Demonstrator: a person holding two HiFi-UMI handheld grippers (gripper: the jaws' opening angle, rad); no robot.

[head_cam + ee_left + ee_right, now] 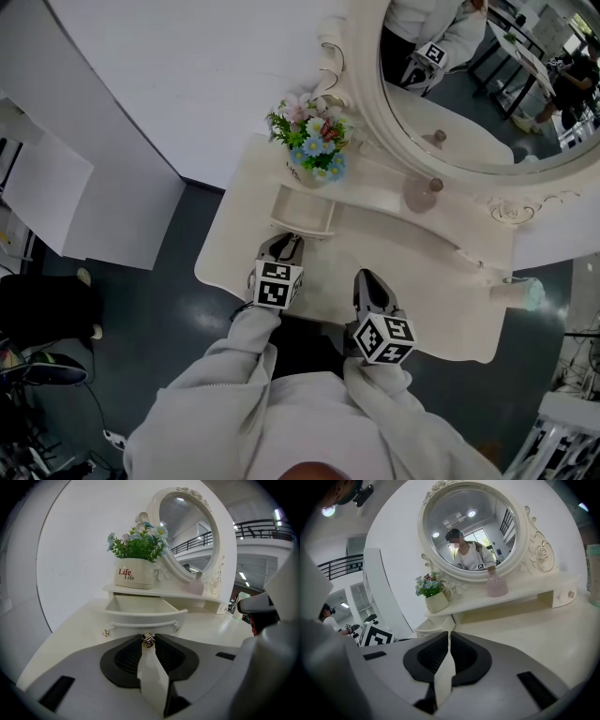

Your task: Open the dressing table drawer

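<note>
The small cream drawer (302, 212) under the dressing table's left shelf stands pulled out, its inside bare (136, 607). A small metal knob (148, 641) on its curved front sits between the tips of my left gripper (148, 639), which is shut on it. In the head view the left gripper (286, 246) reaches to the drawer front. To its right, my right gripper (367, 281) hovers over the tabletop (441, 281), shut with nothing in it (449, 634). The drawer (433, 626) lies to its left.
A white pot of artificial flowers (314, 150) stands on the shelf right above the drawer. A pink bottle (427, 192) sits before the oval mirror (469, 75). A second small drawer (562, 596) is at the shelf's right end, and a pale green bottle (531, 292) at the table's right edge.
</note>
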